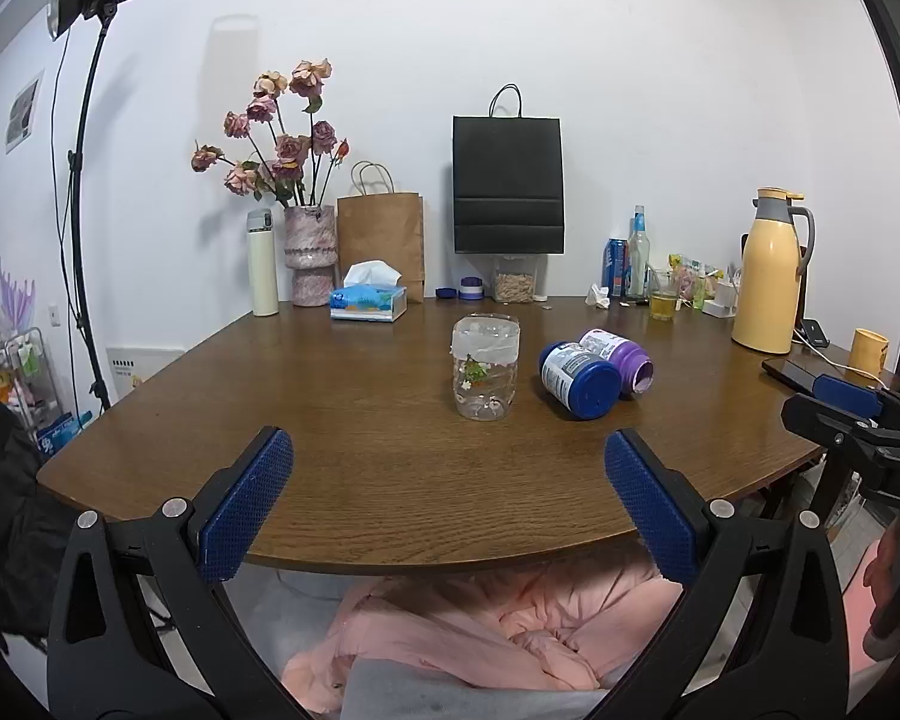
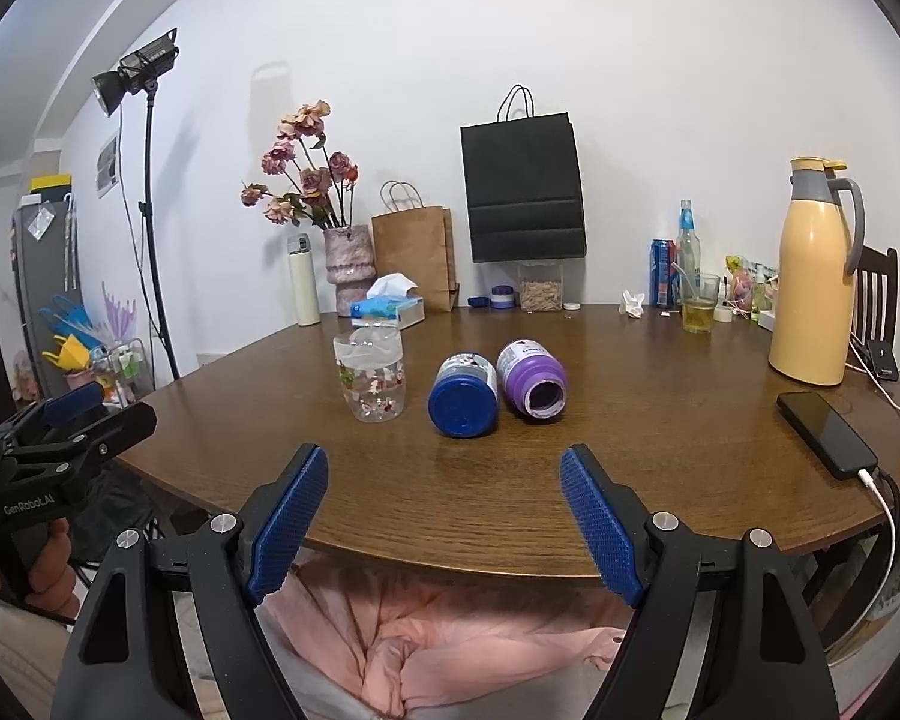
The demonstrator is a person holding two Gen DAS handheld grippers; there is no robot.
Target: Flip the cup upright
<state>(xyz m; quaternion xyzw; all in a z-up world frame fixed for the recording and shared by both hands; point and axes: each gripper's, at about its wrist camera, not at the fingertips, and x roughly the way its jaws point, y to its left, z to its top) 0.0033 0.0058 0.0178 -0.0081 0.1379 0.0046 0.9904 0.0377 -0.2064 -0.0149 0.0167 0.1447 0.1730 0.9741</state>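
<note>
A clear plastic cup (image 1: 485,367) with flower prints stands on the brown table (image 1: 360,468), its taped end at the top; it also shows in the right wrist view (image 2: 370,373). Beside it lie a blue cup (image 1: 577,380) and a purple cup (image 1: 618,357) on their sides, seen too in the right wrist view as the blue cup (image 2: 465,395) and the purple cup (image 2: 533,380). My left gripper (image 1: 449,501) is open and empty, back at the table's near edge. My right gripper (image 2: 444,516) is open and empty at the near edge, facing the two lying cups.
A phone on a cable (image 2: 825,433) lies at the right. A yellow thermos jug (image 2: 813,276), a glass of tea (image 2: 699,303), bottles, a tissue box (image 1: 369,300), a vase of roses (image 1: 309,255) and paper bags stand along the back.
</note>
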